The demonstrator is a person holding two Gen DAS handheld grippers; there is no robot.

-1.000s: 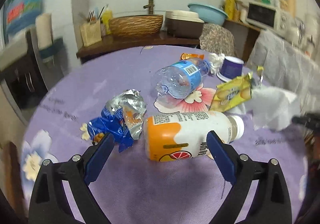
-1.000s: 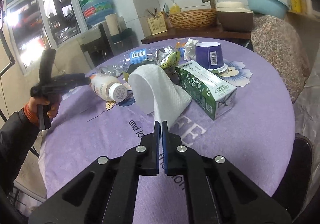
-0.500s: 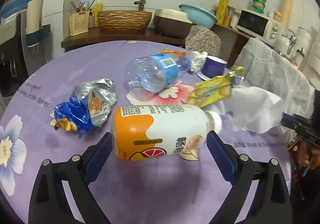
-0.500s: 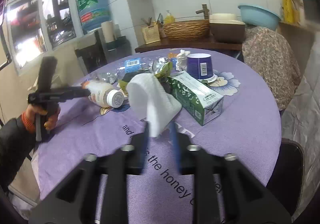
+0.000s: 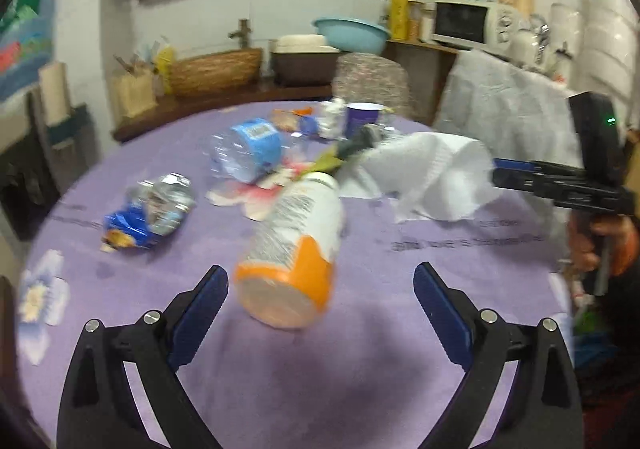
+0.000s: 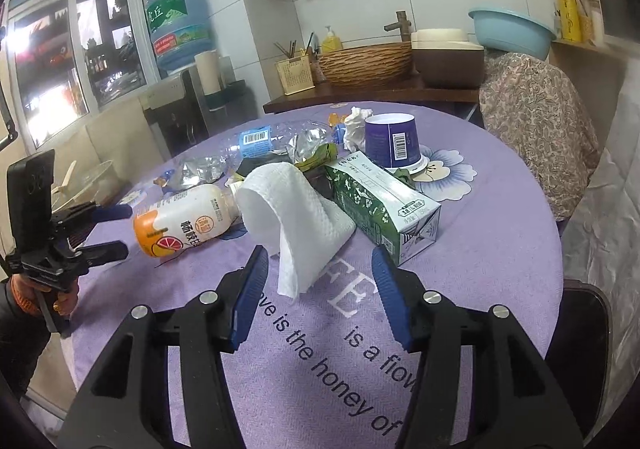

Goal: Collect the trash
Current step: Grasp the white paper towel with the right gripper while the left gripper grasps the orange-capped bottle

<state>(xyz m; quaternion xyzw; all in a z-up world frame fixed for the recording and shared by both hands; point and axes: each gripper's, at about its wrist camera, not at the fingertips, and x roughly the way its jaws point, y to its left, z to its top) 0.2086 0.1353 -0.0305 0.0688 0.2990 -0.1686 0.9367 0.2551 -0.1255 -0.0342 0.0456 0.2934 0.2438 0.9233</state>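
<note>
A white paper towel (image 6: 296, 217) lies crumpled on the purple tablecloth (image 6: 480, 249). Its lower corner hangs between the jaws of my right gripper (image 6: 318, 257), which are opening and do not press on it. An orange-and-white drink bottle (image 5: 300, 225) lies on its side with its base toward my left gripper (image 5: 320, 287). That gripper is open, its jaws wide on either side of the base without touching it. In the right wrist view the same bottle (image 6: 188, 221) lies left of the towel, the left gripper (image 6: 116, 229) just beyond it.
A green milk carton (image 6: 380, 205) lies right of the towel, with an upturned purple cup (image 6: 392, 145) behind it. A clear water bottle (image 5: 248, 153) and a blue foil snack bag (image 5: 156, 209) lie further left. A patterned chair back (image 6: 532, 129) stands at the table's far side.
My right gripper was shut on the towel's corner and has opened off it. My left gripper swung around the bottle, from facing its side to facing its orange base.
</note>
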